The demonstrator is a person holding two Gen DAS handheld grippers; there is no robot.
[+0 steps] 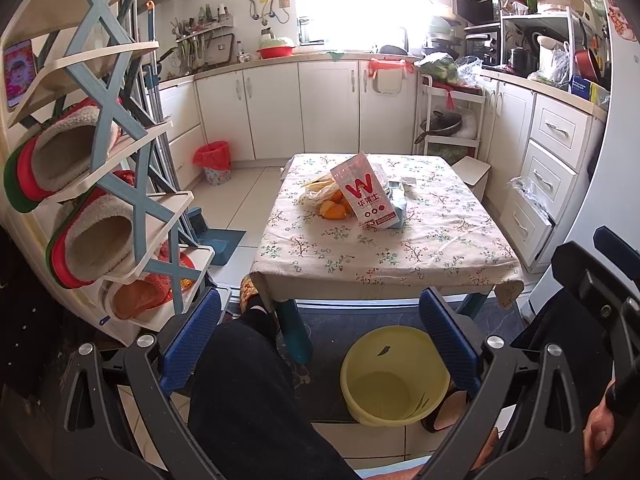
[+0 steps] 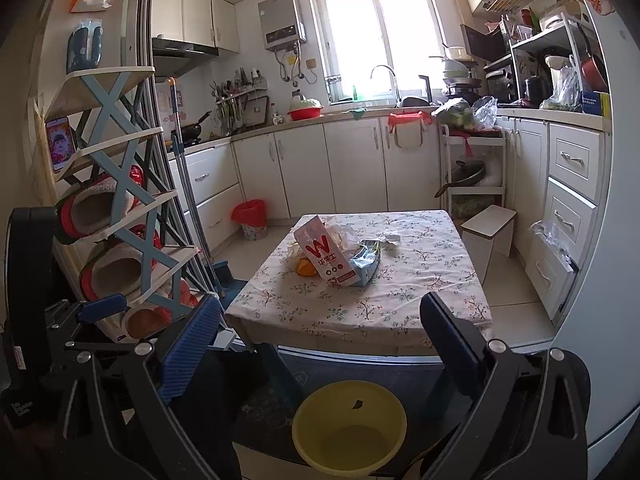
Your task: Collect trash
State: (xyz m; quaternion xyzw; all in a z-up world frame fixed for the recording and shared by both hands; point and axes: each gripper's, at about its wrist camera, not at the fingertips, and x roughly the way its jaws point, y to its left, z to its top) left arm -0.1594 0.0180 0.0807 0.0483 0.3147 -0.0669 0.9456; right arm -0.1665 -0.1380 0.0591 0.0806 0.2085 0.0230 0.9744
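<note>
Yellow bin (image 1: 394,376) floor-level; leg (image 1: 256,396) (left view only).

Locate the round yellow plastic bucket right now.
The round yellow plastic bucket stands on the floor in front of the floral-cloth table, bottom centre in both wrist views, between each gripper's blue fingers.

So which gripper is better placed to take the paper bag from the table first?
Probably the right gripper: it is open, already above the table edge, nearer the paper bag. The left gripper hangs lower, over the person's leg.
</note>
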